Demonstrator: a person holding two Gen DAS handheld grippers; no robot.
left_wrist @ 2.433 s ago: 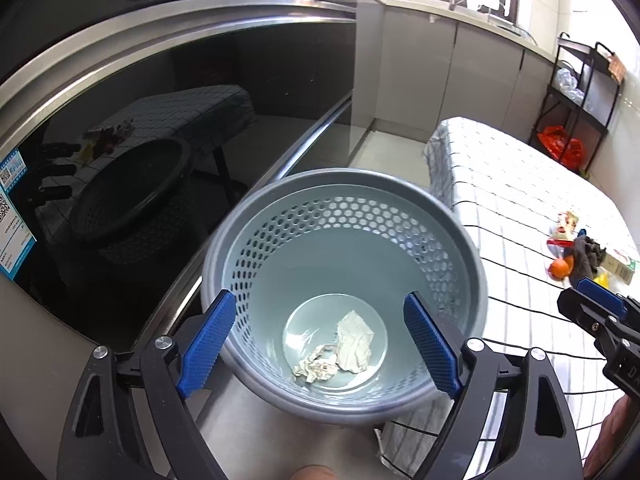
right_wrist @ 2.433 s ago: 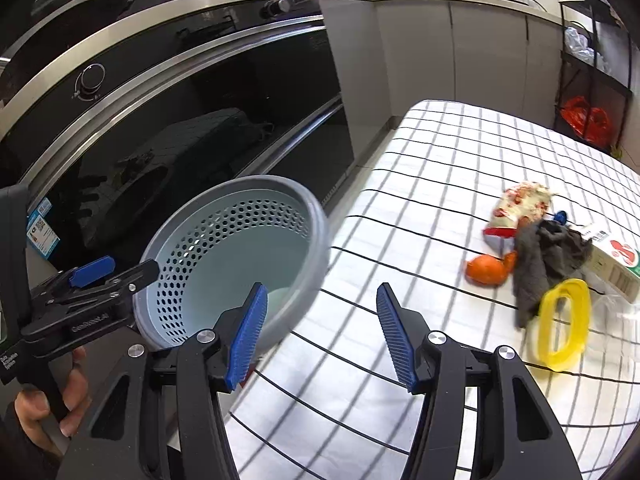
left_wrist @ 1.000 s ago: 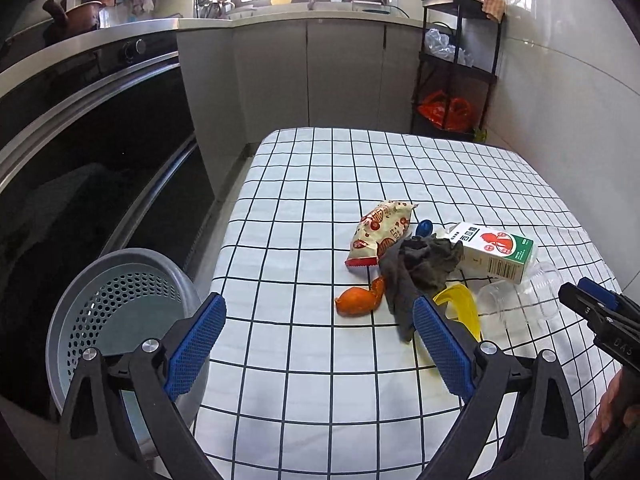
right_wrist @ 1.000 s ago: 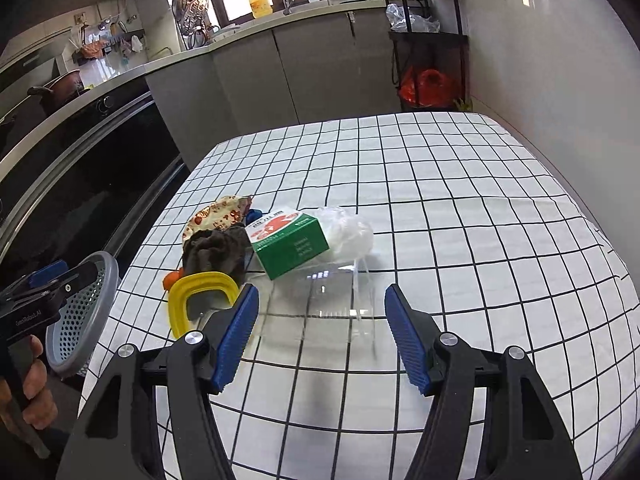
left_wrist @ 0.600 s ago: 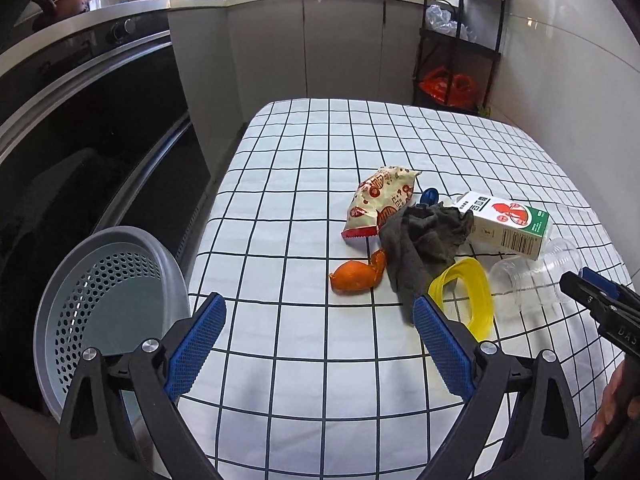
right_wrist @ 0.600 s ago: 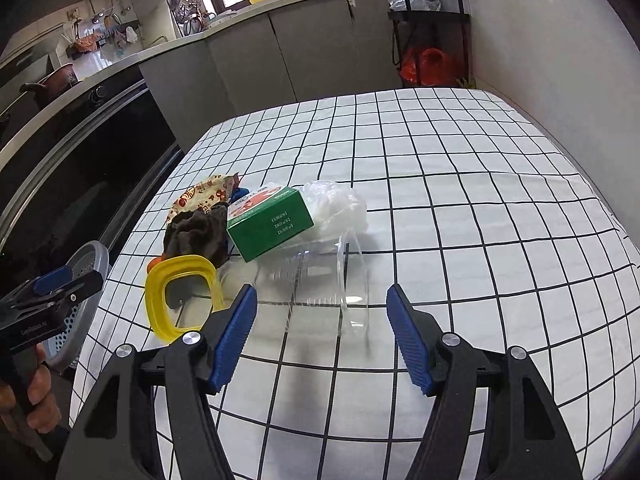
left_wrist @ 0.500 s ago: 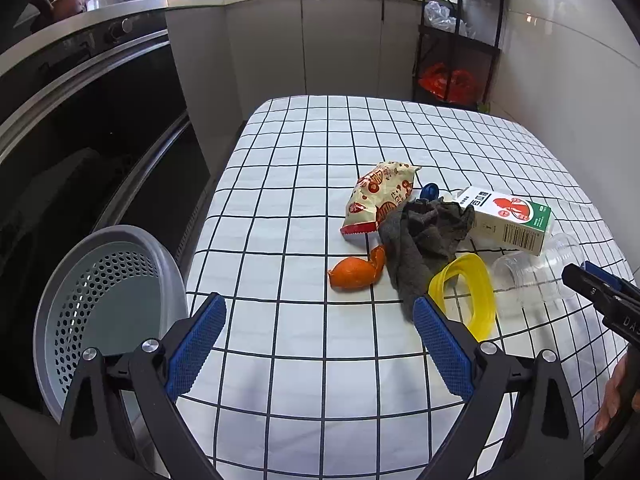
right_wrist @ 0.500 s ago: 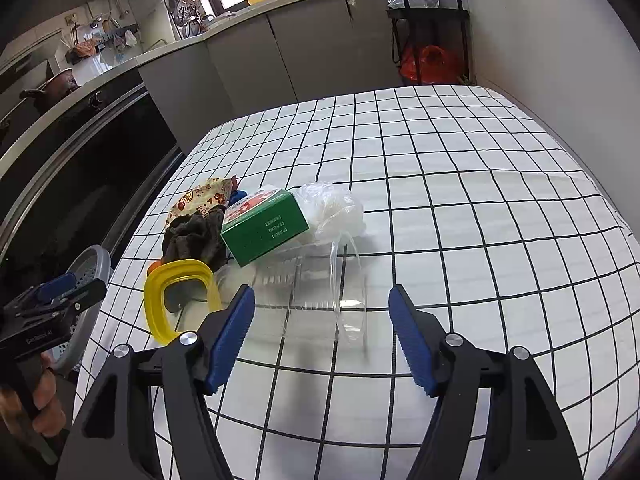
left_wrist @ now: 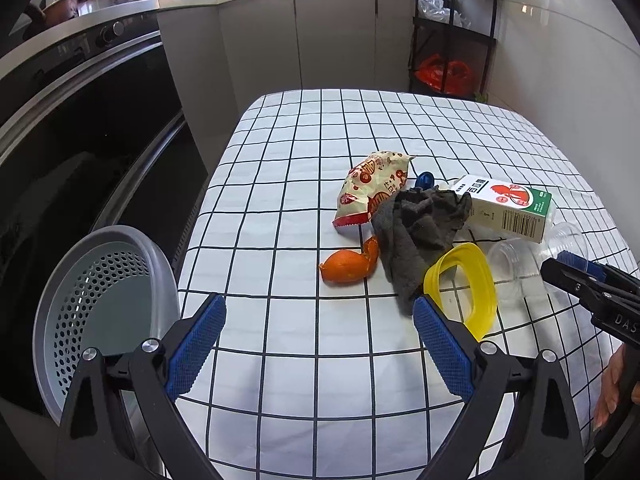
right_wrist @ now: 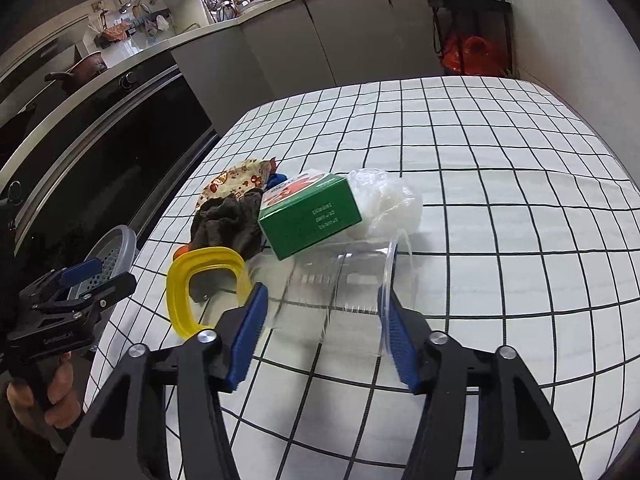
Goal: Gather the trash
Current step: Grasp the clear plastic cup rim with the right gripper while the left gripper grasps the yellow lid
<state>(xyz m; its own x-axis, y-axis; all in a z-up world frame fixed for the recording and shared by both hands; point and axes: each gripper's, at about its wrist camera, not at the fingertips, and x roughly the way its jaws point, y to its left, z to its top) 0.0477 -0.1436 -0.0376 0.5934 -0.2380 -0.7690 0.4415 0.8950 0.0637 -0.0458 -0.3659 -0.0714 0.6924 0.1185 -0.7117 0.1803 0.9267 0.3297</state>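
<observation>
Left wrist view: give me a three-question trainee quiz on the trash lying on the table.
1. True or false: the clear plastic cup lies on its side on the black-and-white checked tablecloth.
2. What lies between the orange peel and the yellow plastic ring?
A. crumpled dark grey cloth
B. green-and-white carton
C. printed snack packet
3. Short answer: is the grey perforated basket on that tablecloth or off it?

Key: 1 true; 2 A; 3 off it, beside the table's left edge in this view.
</observation>
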